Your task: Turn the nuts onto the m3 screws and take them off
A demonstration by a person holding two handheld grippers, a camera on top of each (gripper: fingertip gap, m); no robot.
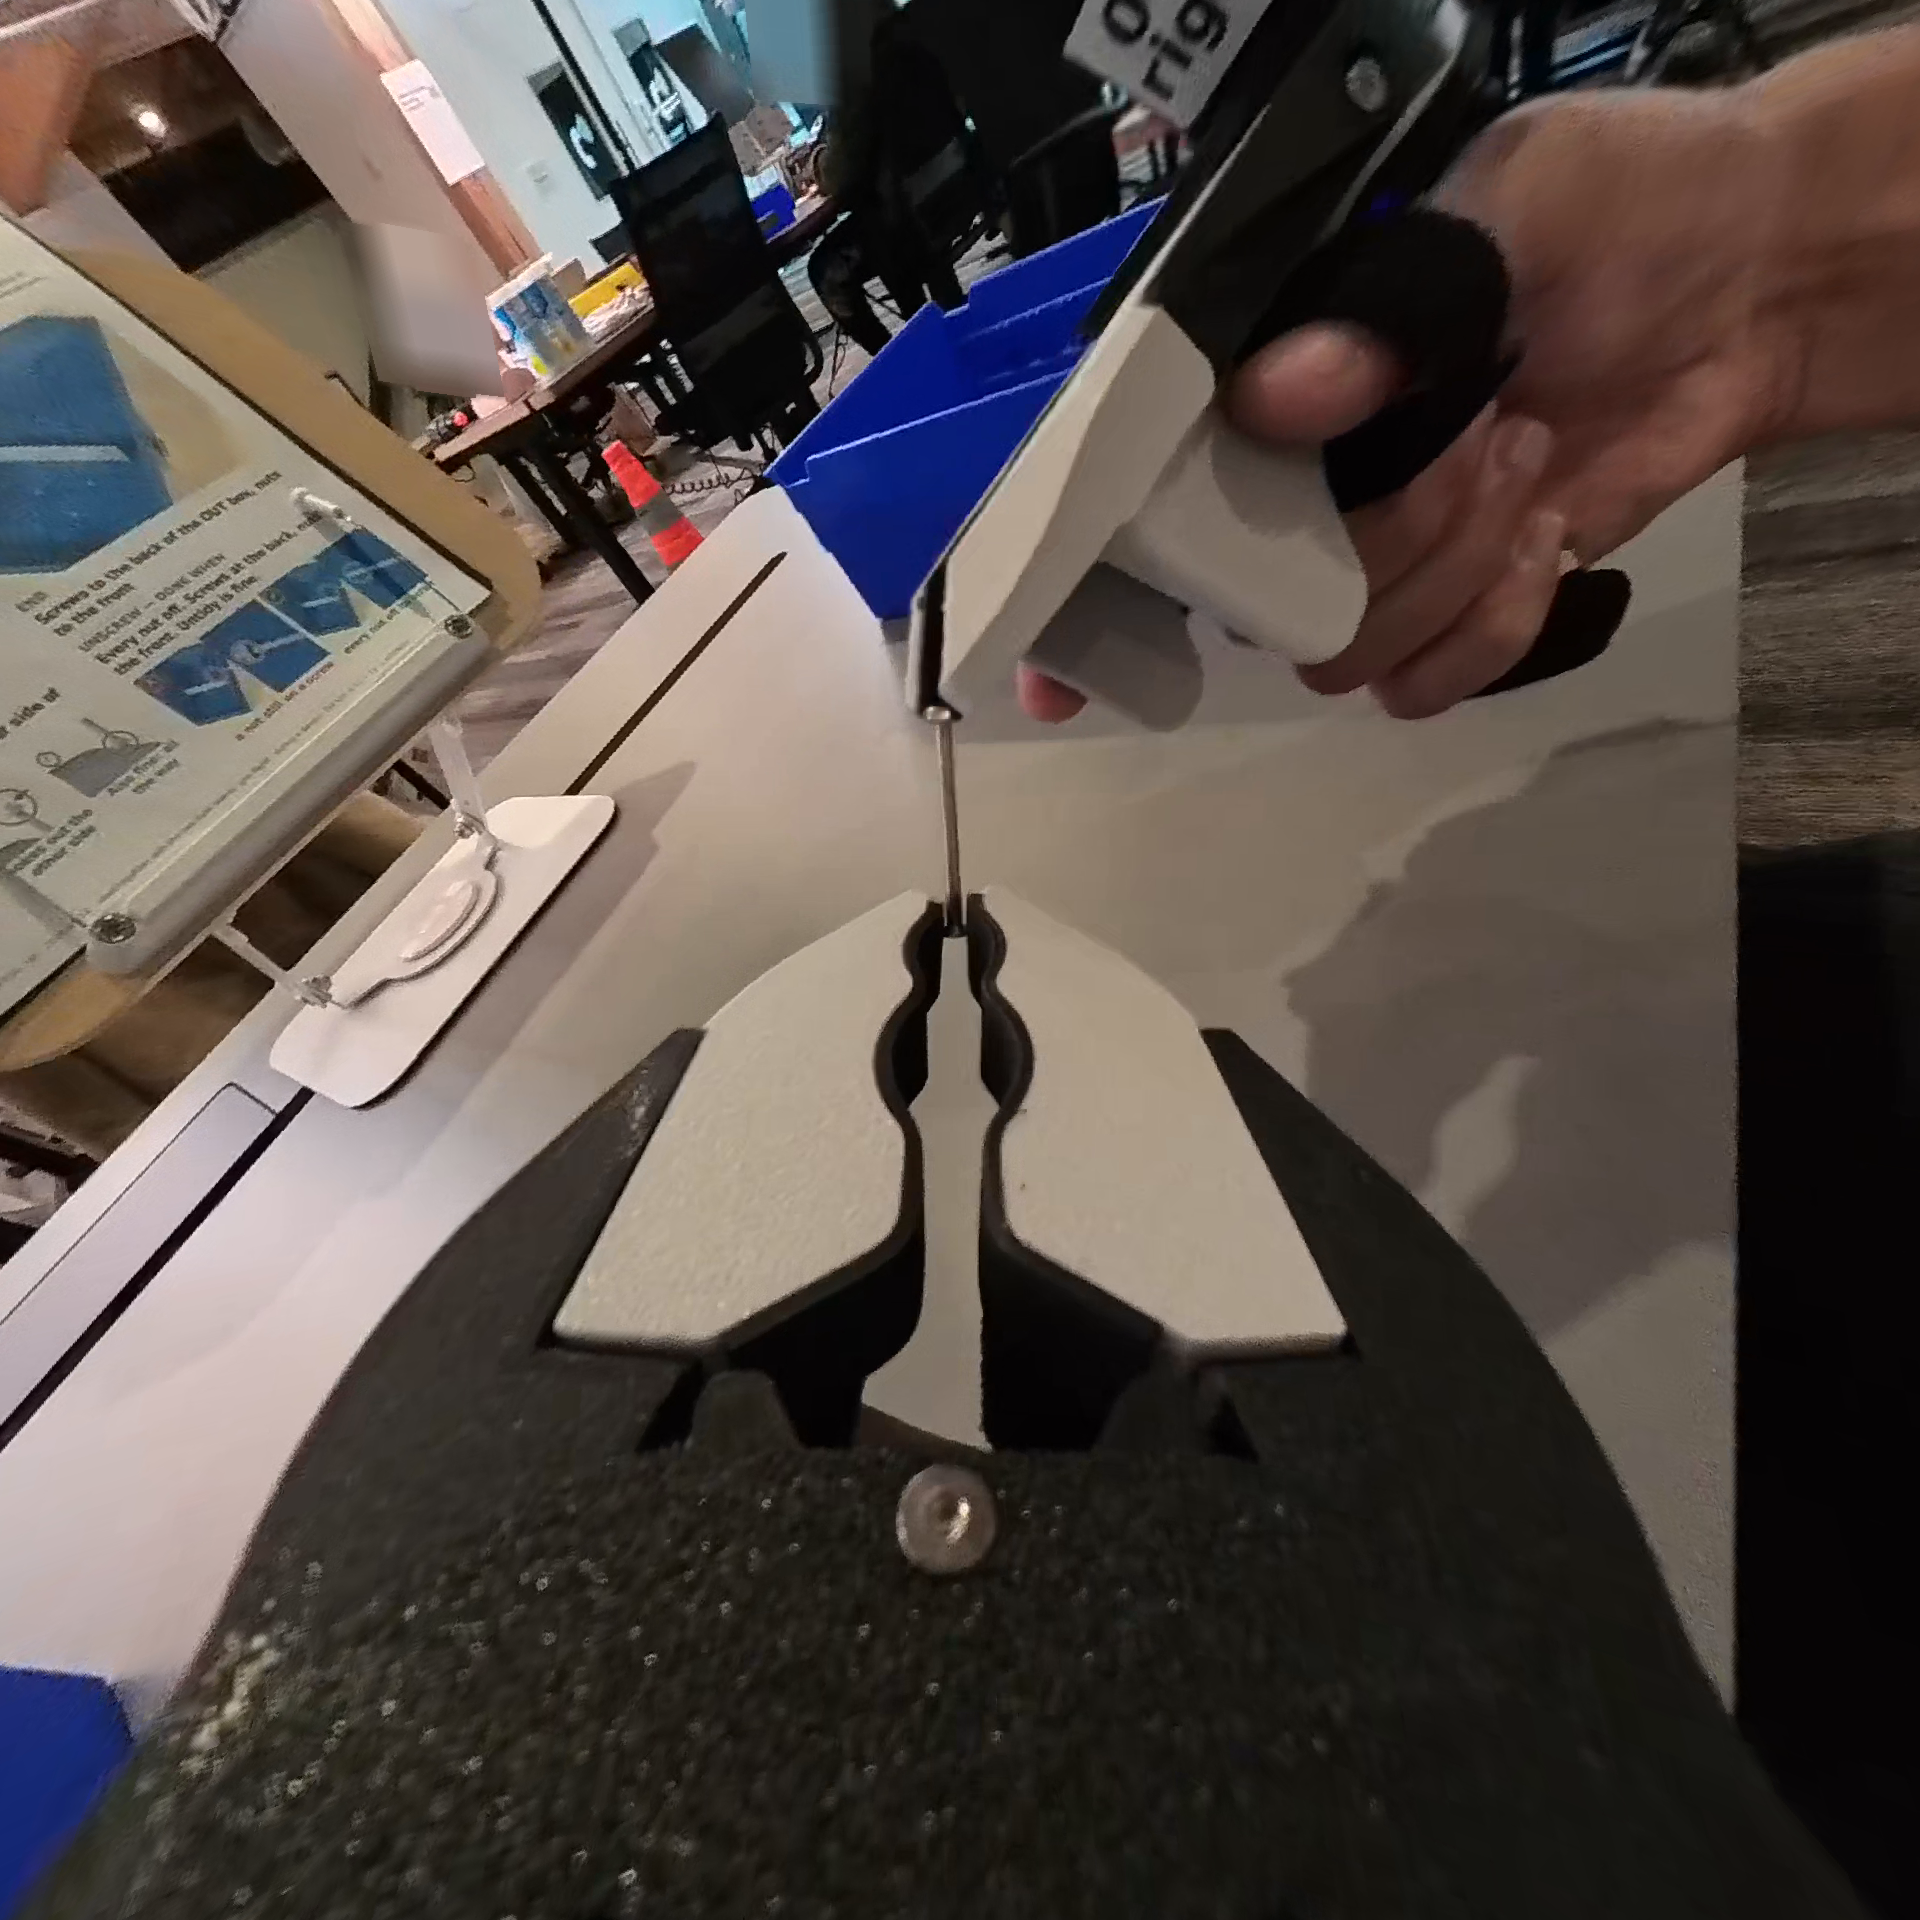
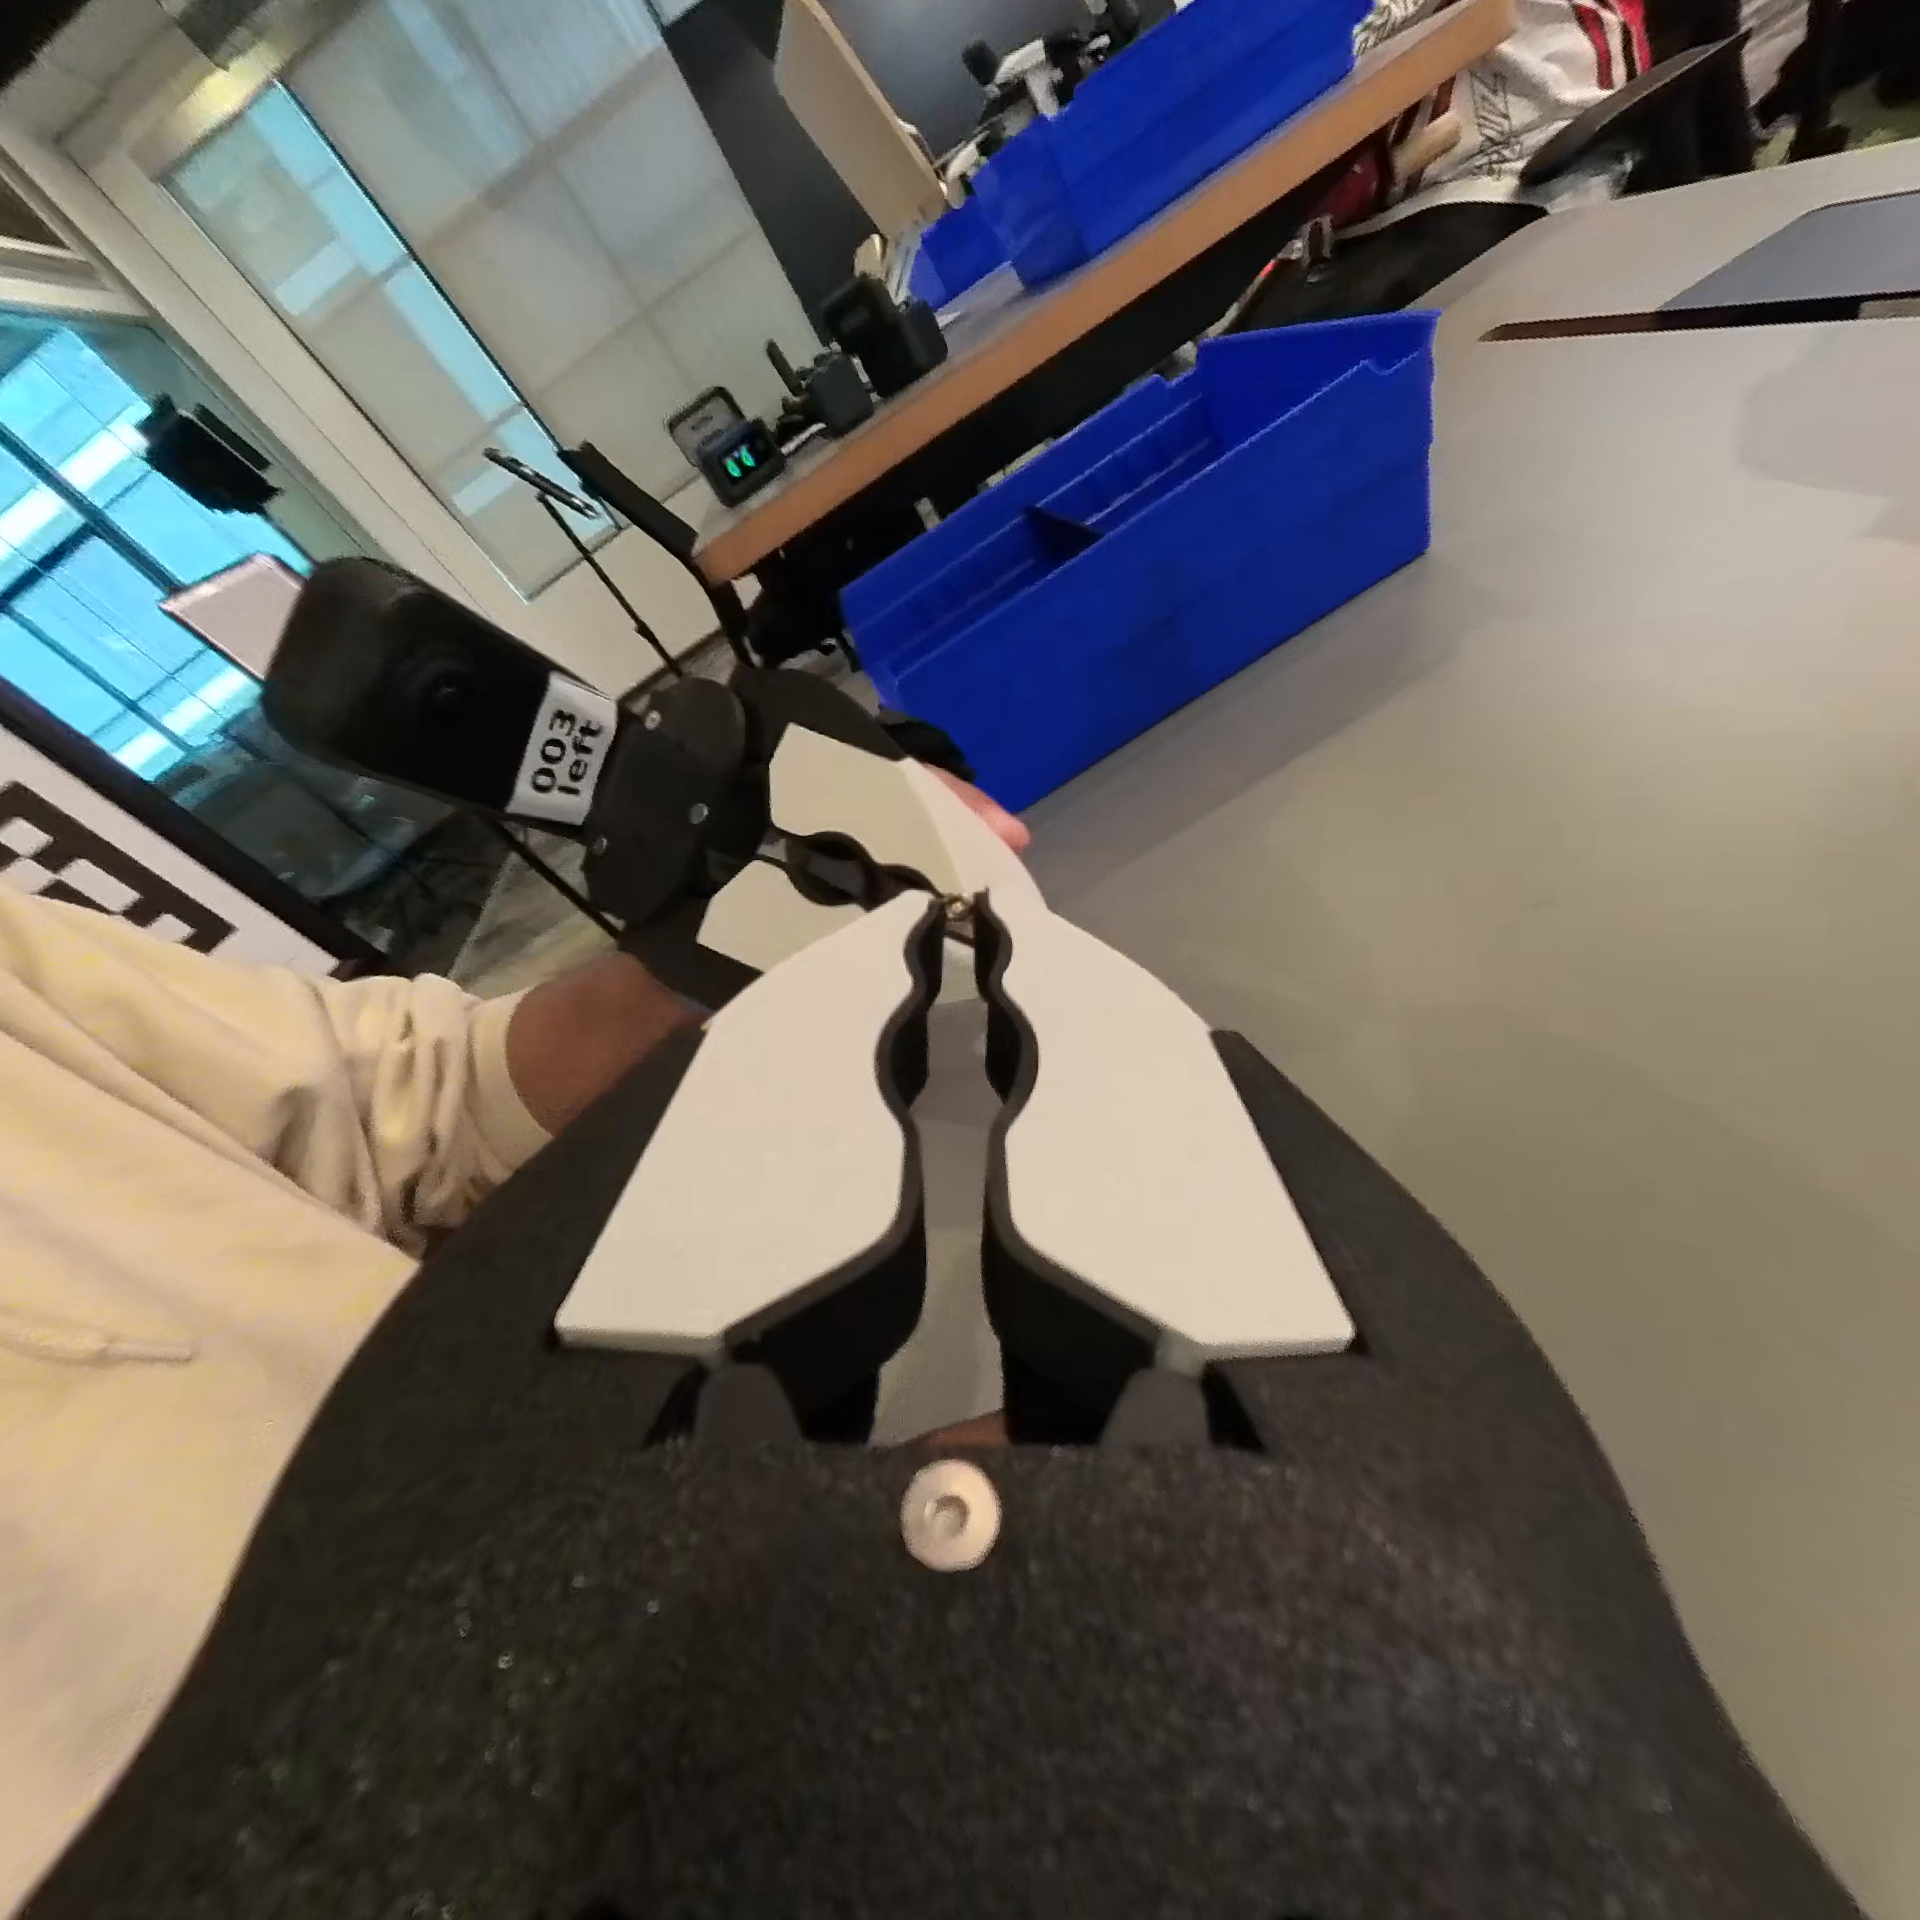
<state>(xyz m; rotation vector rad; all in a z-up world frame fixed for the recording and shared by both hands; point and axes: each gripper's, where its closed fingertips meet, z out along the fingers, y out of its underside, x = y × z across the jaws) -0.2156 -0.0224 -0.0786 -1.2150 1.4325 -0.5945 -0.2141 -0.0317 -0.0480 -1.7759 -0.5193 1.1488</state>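
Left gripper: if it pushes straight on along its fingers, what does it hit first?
Probably the right gripper. The left gripper is shut on one end of the screw, which runs straight ahead to the right gripper's tips. Beyond lie the white table and a blue bin; depth is unclear.

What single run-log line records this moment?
left tongs: shut on screw | right tongs: shut on nut | blue bin: behind
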